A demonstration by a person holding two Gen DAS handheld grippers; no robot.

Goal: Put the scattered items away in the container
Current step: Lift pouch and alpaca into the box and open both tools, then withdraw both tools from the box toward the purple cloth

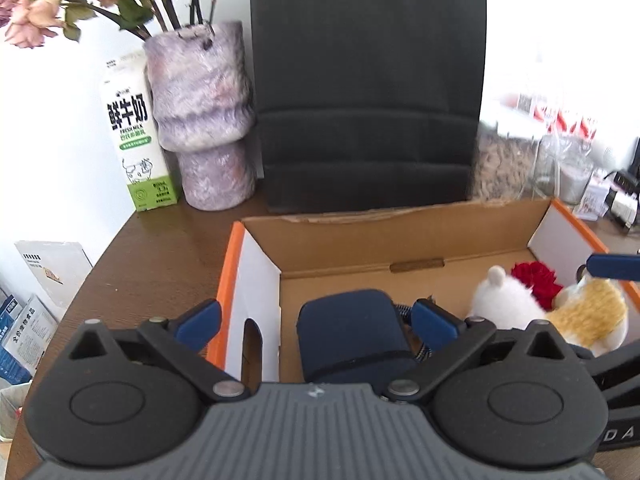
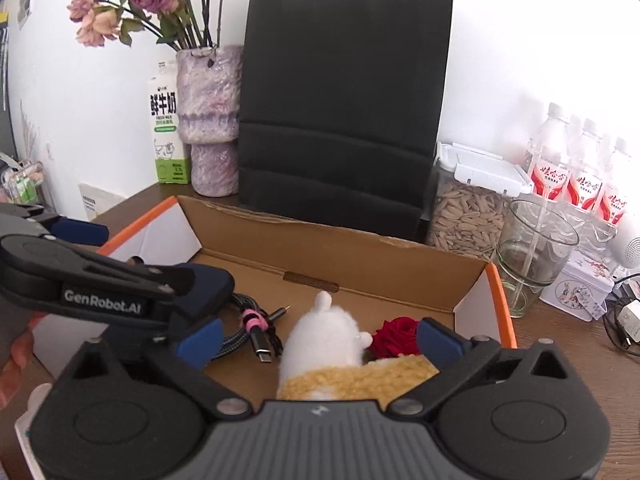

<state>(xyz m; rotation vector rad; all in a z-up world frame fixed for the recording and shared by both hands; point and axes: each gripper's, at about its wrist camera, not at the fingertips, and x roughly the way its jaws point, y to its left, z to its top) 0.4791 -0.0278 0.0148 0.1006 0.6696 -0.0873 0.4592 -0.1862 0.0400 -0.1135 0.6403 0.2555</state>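
While both tongs hang spread over the cardboard box (image 2: pixel 320 240) on the tabletop (image 1: pixel 160 256), the left tongs (image 1: pixel 316 326) straddle a navy pouch (image 1: pixel 352 328) without pinching it, a coiled cable (image 2: pixel 256 328) lies beside it, then a plush toy (image 2: pixel 324 336) and red rose (image 2: pixel 394 336) sit loose between the right tongs (image 2: pixel 320 340)

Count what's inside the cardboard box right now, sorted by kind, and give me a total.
Plush toy: 1
Red rose: 1
Bundled charging cable: 1
Dark blue pouch: 1
Total: 4, all lying in the cardboard box
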